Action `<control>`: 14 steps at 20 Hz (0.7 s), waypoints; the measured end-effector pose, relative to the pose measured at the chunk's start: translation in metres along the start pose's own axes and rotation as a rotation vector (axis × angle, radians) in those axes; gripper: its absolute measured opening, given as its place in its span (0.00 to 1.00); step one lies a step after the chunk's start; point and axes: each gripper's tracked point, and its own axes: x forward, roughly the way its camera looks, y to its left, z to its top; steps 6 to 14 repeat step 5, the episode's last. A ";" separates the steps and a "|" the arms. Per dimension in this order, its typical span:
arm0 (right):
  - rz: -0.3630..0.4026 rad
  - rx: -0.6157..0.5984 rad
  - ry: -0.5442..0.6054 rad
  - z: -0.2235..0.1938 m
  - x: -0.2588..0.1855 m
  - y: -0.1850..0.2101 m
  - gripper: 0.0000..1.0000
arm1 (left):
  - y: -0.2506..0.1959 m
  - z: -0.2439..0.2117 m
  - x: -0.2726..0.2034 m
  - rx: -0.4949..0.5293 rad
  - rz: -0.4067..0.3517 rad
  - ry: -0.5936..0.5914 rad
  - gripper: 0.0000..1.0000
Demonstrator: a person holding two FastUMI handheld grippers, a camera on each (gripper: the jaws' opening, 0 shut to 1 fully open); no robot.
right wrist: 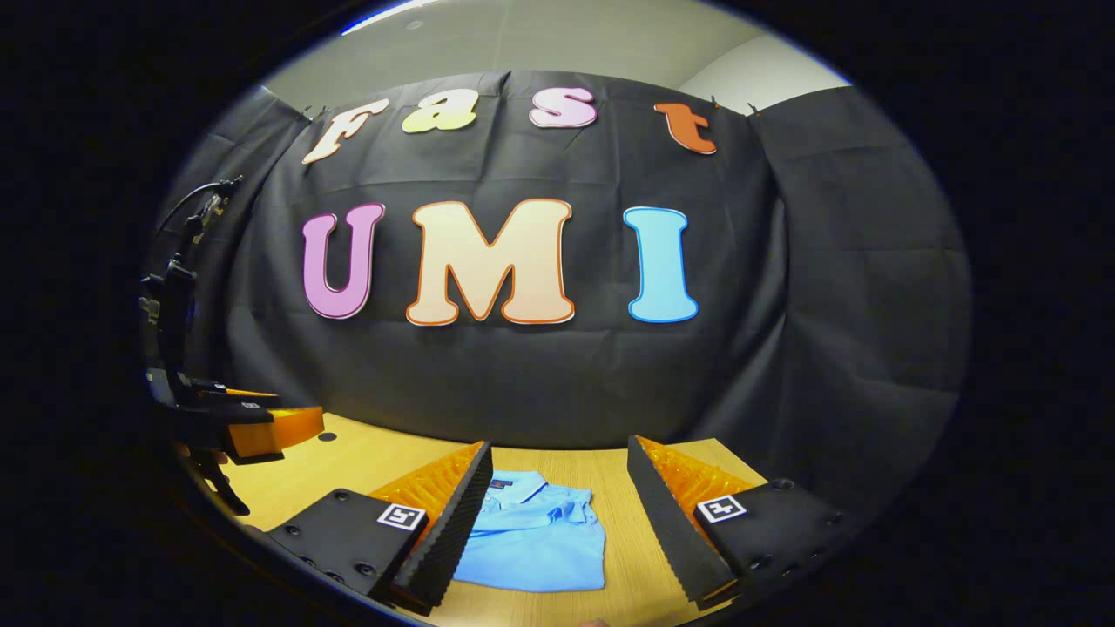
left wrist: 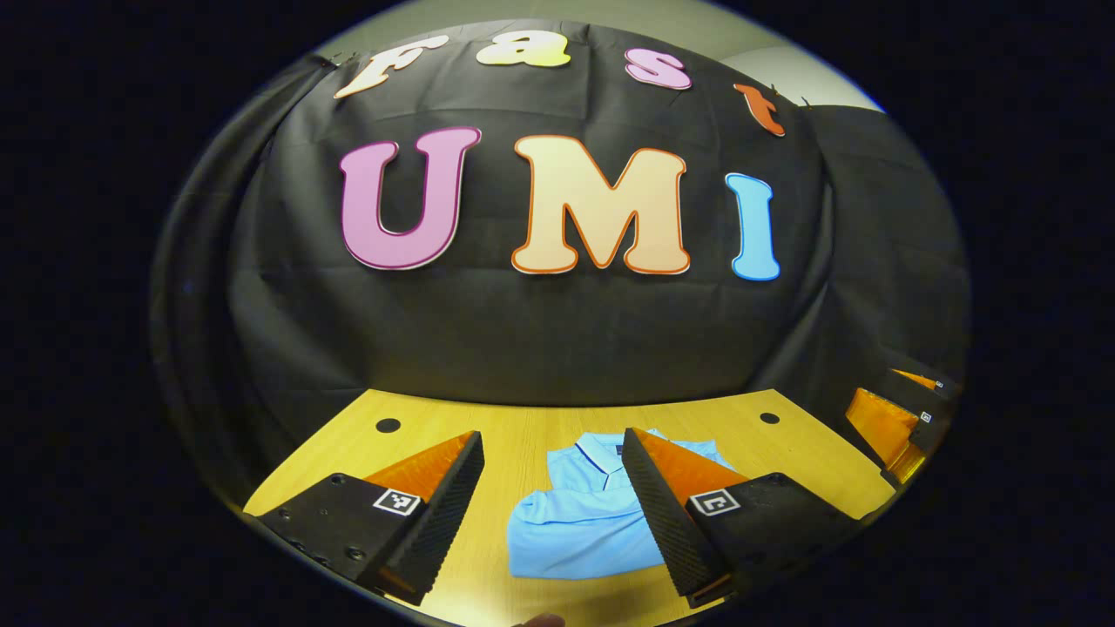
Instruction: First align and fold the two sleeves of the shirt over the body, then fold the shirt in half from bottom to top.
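Both grippers, left gripper (left wrist: 553, 475) and right gripper (right wrist: 560, 479), gaping, empty, above shirt (left wrist: 579, 522) at tabletop (left wrist: 523, 435) middle. Folded compact, collar up; likely finished, just withdraw.

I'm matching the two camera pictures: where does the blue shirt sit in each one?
Left gripper view: shirt low centre, folded on the table, partly behind that hand-held gripper's right-hand finger.
Right gripper view: shirt low centre, next to the left-hand finger.
Shared landmark: the shirt's collar, on its far side.
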 end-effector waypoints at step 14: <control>0.039 0.003 -0.038 0.012 -0.042 0.008 0.94 | -0.011 0.010 -0.049 -0.006 0.006 -0.027 0.95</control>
